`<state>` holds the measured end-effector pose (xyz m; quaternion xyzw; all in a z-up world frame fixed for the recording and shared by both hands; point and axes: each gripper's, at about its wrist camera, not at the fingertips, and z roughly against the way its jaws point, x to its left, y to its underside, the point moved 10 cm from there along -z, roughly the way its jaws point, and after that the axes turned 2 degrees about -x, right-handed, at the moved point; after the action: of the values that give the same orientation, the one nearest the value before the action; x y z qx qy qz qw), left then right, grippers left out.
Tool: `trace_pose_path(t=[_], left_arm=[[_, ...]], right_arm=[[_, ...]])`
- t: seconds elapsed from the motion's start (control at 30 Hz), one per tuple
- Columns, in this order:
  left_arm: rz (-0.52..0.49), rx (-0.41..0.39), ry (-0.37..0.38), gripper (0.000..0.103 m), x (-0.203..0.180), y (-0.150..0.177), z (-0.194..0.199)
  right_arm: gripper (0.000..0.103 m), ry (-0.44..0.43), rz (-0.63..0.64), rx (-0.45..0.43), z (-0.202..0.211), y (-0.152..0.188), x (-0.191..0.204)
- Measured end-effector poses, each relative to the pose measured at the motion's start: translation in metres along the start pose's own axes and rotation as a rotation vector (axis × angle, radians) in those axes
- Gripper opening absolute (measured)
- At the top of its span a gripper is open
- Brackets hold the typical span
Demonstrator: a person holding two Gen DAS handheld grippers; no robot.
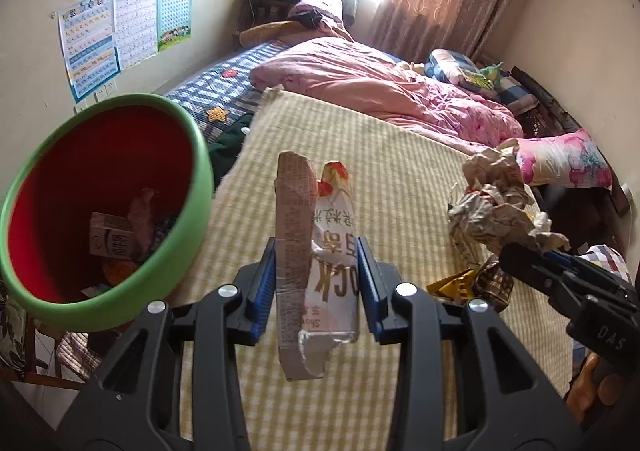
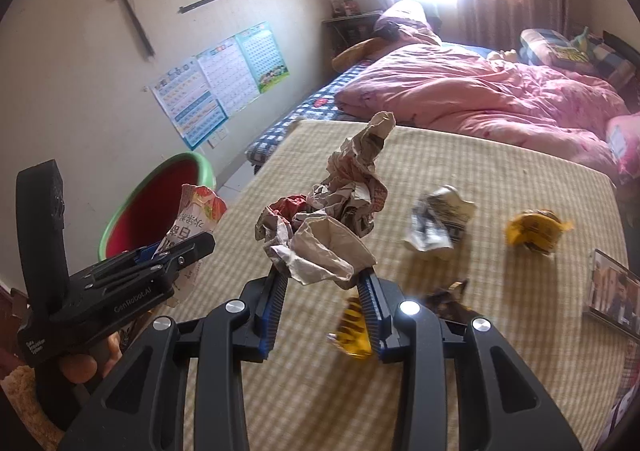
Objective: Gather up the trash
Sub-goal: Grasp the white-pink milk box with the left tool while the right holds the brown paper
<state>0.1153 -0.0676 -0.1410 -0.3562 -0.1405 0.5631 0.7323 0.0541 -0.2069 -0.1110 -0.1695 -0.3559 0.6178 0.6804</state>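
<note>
My left gripper [image 1: 318,245] is shut on a flattened snack wrapper [image 1: 296,191], silver with strawberry print and a brown back, held upright over the yellow checked mat [image 1: 360,155]. A bin [image 1: 100,211] with a green rim and a red inside stands just left of it, tilted toward me, with a carton and scraps inside. My right gripper [image 2: 323,273] is shut on a wad of crumpled paper [image 2: 352,191] held above the mat. In the right wrist view the left gripper [image 2: 202,245] and its wrapper [image 2: 196,219] are in front of the bin [image 2: 152,207].
On the mat lie a white crumpled wrapper [image 2: 436,223], a yellow wrapper [image 2: 536,231], another yellow one [image 2: 354,335] under my right fingers and a dark one [image 2: 448,299]. A picture frame [image 2: 612,291] lies at the right edge. A pink quilt [image 1: 380,87] covers the bed behind.
</note>
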Motion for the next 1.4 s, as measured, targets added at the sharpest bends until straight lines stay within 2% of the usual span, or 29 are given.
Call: trace_pose_path(t=[0.33,0.87,1.4], left_arm=[[0.014,-0.024,0.002,0.036,0.024,-0.005,0.016],[0.011,-0.046,0.033,0.036,0.047,-0.014,0.024],[0.022,-0.095,0.014,0.037,0.084,-0.023,0.039]], right_arm=[[0.035,-0.017,0.031,0.000,-0.005,0.000,0.032],[0.035,-0.013,0.031,0.007,-0.016,-0.001,0.055],[0.036,-0.023,0.065,0.003,-0.029,-0.009,0.092]])
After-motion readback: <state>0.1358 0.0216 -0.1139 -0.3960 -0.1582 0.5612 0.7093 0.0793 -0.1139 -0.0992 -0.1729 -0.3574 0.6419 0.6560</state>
